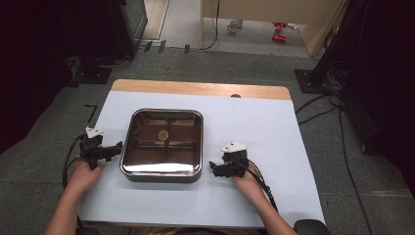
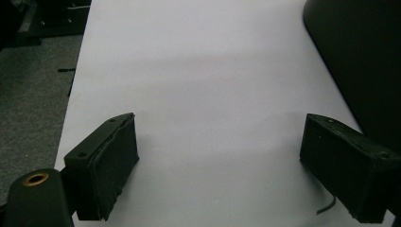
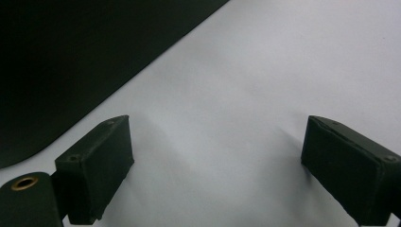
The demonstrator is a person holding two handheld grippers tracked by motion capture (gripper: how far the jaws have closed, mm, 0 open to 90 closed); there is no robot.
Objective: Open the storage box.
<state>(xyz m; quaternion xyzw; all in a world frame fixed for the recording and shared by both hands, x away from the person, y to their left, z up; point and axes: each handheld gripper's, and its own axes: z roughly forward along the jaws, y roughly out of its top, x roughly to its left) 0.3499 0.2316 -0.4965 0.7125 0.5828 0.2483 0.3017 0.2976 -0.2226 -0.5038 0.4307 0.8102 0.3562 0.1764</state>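
A shiny square metal tray [image 1: 132, 169] sits in the middle of the white-covered table [image 1: 254, 122], with a small round yellowish piece [image 1: 163, 134] lying inside it. My left gripper [image 1: 108, 149] rests on the table just left of the tray, and my right gripper [image 1: 219, 168] rests just right of it. In the left gripper view the left gripper [image 2: 217, 170] stands open over bare white surface, the tray's dark wall [image 2: 359, 61] at the right. In the right gripper view the right gripper [image 3: 215, 172] is open too, with the tray's dark wall [image 3: 71, 56] at the upper left.
A strip of bare wood [image 1: 195, 88] runs along the table's far edge. Grey floor surrounds the table, with dark equipment stands and cables [image 1: 323, 105] at the left and right. White surface stretches right of the tray.
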